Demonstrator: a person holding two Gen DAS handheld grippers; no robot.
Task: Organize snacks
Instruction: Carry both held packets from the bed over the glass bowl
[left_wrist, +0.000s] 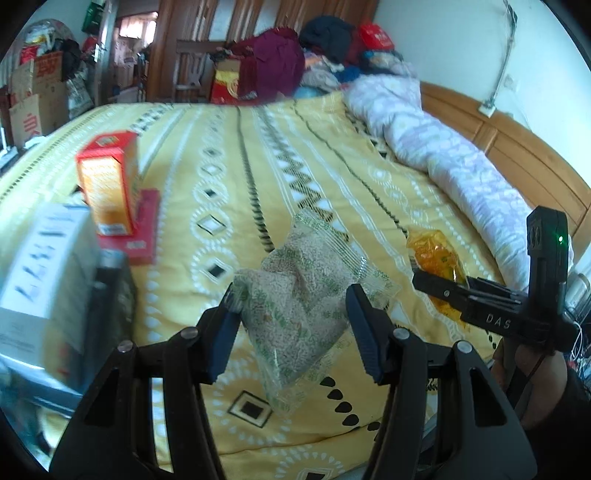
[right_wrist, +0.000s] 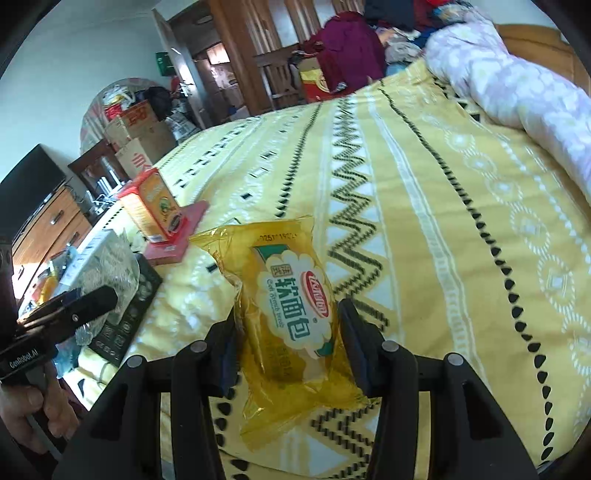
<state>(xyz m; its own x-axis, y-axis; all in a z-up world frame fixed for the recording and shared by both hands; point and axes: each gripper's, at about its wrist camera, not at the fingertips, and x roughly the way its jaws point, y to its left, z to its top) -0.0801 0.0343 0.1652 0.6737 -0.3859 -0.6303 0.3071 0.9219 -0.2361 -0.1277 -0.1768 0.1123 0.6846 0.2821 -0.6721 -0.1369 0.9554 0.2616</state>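
My left gripper (left_wrist: 291, 325) is shut on a clear packet of beige grain bars (left_wrist: 299, 291) and holds it above the yellow bedspread (left_wrist: 258, 155). My right gripper (right_wrist: 286, 339) is shut on a yellow soft-bread packet (right_wrist: 291, 310). That packet also shows in the left wrist view (left_wrist: 436, 262), with the right gripper's body to its right. The left gripper's body and its clear packet (right_wrist: 110, 269) show at the left of the right wrist view. An orange box (left_wrist: 110, 184) stands upright on a flat red box (left_wrist: 142, 232) at the left.
A white box (left_wrist: 40, 277) and a dark flat box (right_wrist: 129, 314) lie at the bed's left edge. A rolled lilac quilt (left_wrist: 443, 147) runs along the wooden headboard at the right. Clothes and cardboard boxes are piled beyond the bed.
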